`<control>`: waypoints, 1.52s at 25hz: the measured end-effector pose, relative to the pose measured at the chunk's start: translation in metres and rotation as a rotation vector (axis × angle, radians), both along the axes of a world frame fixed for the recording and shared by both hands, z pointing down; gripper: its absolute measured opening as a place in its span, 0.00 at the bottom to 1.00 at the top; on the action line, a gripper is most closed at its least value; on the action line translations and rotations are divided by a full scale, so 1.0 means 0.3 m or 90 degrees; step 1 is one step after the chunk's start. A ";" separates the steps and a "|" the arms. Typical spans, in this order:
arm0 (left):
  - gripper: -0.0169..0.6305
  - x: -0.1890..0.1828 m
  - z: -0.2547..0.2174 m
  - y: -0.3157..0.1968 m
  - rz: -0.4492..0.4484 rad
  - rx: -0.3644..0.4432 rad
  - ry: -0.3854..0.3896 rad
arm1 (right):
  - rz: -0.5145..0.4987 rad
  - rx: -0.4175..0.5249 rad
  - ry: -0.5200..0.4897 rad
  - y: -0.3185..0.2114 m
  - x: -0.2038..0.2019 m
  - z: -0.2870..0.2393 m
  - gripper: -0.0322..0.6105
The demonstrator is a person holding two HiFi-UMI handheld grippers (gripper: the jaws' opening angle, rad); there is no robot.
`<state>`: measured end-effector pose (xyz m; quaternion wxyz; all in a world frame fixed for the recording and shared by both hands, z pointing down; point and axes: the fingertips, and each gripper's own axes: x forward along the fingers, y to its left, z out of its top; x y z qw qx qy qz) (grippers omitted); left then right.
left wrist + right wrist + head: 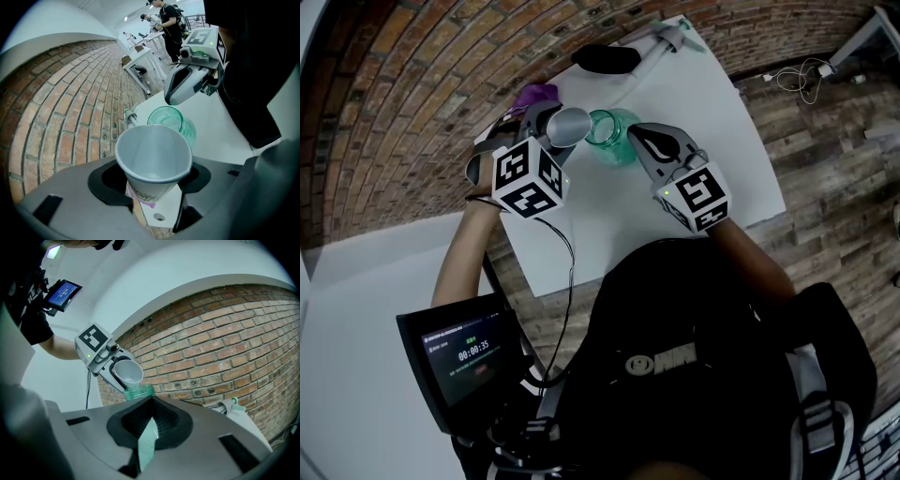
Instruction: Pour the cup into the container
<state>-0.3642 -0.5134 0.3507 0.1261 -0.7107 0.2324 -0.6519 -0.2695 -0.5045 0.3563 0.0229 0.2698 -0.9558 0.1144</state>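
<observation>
Paper cup [153, 154], white, smooth and tapered, is clamped in the left gripper [154, 194] and tilted, its rim just above the mouth of a teal glass jar [171, 119]. The right gripper [147, 437] grasps that thread-necked jar on the white table [675, 225]. A spray bottle [661, 42] lies beyond, by the brick wall [225, 348].

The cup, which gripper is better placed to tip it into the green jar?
Left: the left gripper holds the cup tilted over the mouth of the green jar, while the right gripper is shut on that jar.
</observation>
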 end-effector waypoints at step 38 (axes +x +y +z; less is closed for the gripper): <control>0.47 -0.007 0.002 -0.001 0.013 0.010 -0.024 | 0.000 0.007 -0.002 0.006 0.001 -0.015 0.04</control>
